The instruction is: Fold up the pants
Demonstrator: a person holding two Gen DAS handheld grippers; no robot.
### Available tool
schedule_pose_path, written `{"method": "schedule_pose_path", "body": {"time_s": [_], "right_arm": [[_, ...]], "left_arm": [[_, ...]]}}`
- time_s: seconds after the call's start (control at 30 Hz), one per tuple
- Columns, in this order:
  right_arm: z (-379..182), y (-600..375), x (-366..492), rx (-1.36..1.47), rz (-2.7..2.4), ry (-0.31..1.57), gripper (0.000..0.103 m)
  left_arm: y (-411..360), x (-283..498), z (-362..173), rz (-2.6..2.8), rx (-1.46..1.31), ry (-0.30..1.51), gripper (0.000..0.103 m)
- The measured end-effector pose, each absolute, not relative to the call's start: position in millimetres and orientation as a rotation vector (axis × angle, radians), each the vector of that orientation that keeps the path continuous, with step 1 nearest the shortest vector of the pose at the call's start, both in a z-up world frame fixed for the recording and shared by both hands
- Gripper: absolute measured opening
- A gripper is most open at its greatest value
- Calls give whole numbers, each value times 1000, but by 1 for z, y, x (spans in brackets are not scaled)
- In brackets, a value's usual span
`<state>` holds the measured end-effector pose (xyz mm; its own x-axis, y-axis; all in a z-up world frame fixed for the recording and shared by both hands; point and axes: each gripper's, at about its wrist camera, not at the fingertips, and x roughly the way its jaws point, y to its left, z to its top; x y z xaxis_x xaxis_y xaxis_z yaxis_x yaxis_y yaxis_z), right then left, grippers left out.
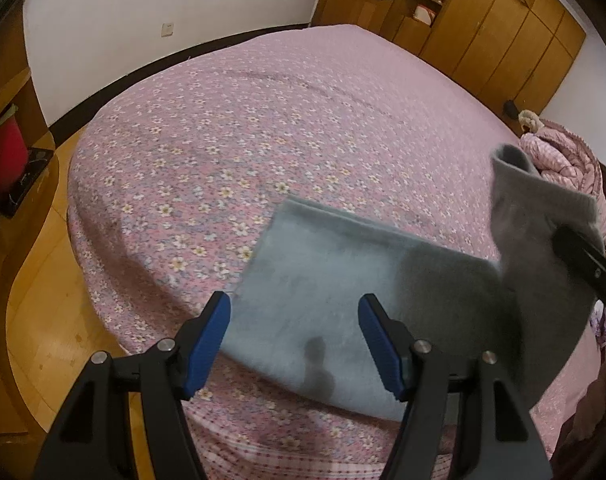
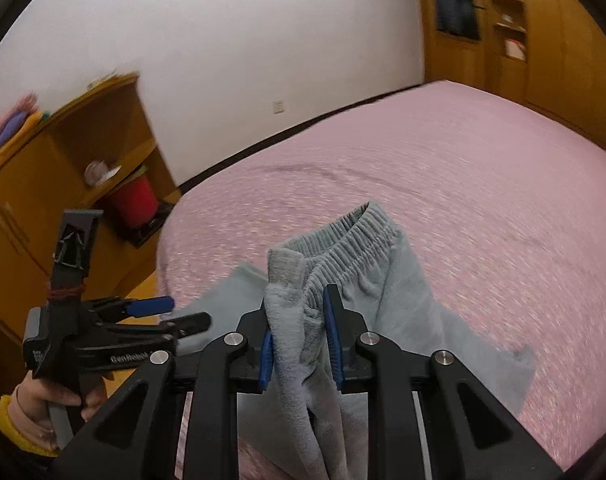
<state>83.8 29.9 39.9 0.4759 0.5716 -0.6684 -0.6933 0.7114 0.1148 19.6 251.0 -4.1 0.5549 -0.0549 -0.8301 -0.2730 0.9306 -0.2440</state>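
Grey-blue pants [image 1: 343, 300] lie partly folded near the front edge of the pink flowered bed [image 1: 263, 140]. My left gripper [image 1: 295, 332] is open and empty, hovering just above the flat folded part. My right gripper [image 2: 299, 332] is shut on the pants [image 2: 299, 320] at the waistband end, lifting the elastic waistband [image 2: 355, 228] above the bed [image 2: 463, 180]. In the left wrist view that lifted end [image 1: 543, 216] stands up at the right, with one right gripper finger [image 1: 583, 256] on it. The left gripper [image 2: 159, 314] also shows in the right wrist view, held by a hand.
A pink quilted jacket [image 1: 559, 160] lies at the bed's right edge. Wooden wardrobes [image 1: 483, 32] stand behind the bed. A wooden shelf unit with a red bin [image 2: 133, 200] stands left of the bed on wooden floor [image 1: 63, 320].
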Motion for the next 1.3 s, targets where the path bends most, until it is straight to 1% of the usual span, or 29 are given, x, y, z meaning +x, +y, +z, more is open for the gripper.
{"method": "schedule_pose_path", "body": {"time_s": [0.27,0.47,0.53,0.63,0.67,0.97,1.0,1.03,1.1,1.23,1.3], "right_arm": [[-5,89,78,-253,934,868,22],[-21,95,76,-277,972,937,22],[-16,84,77,-249,950,913,23],[-8,58,84,-202,885,903,30],[-8,46,87,-189,851,909,31],[-29,-44,106,-40,627,1029,31],[-33,-49,106,-33,613,1042,31],[-37,-55,106,-25,603,1056,31],[-45,-66,105,-13,587,1077,31],[-56,-80,100,11,575,1095,31],[-61,-85,99,20,573,1104,31]], "left_arm": [[275,9,-14,163,-415,983,70],[284,5,-18,171,-438,988,70],[285,3,-16,170,-442,983,70],[283,1,-11,162,-439,970,70],[282,2,-8,160,-436,967,70],[240,10,11,60,-408,944,69],[234,10,12,41,-406,945,66],[227,11,13,16,-406,950,57],[215,13,11,-22,-399,973,46],[199,21,-4,-34,-368,1024,38],[195,26,-13,-9,-359,1048,38]]}}
